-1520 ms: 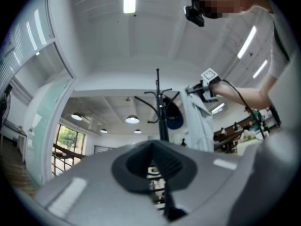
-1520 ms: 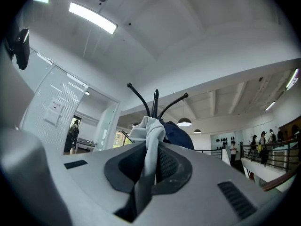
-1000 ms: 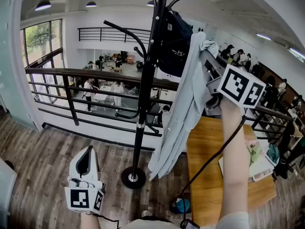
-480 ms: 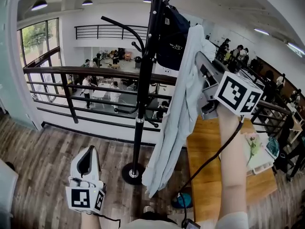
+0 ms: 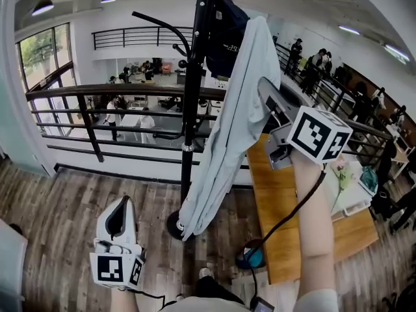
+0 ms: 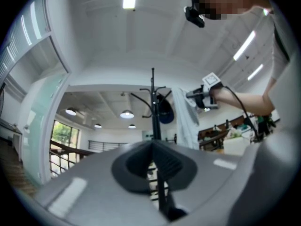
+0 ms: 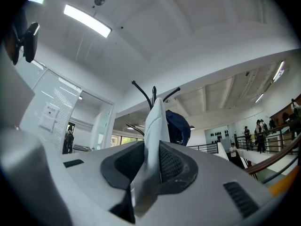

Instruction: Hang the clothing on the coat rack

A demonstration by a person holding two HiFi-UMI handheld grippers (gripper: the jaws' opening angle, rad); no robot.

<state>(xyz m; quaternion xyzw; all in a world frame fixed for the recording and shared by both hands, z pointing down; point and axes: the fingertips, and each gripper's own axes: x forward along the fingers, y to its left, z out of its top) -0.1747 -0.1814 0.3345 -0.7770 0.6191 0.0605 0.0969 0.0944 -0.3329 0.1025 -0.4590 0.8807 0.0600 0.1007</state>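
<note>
Shirt (image 7: 153, 140) is pinched near its top in our right gripper (image 5: 265, 90), raised just right of the rack (image 5: 190, 90) so a hook can catch it. It hangs lengthwise, hem toward the rack's base. Our left gripper (image 5: 117, 221), jaws together and empty, sits low, left of the rack

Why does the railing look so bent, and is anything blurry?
Head view: the wide lens bows the railing, detail sharp. Left gripper view: the near left tongs look soft. Right gripper view: the shirt in the right tongs blurs close up; the ceiling lamp glares.
</note>
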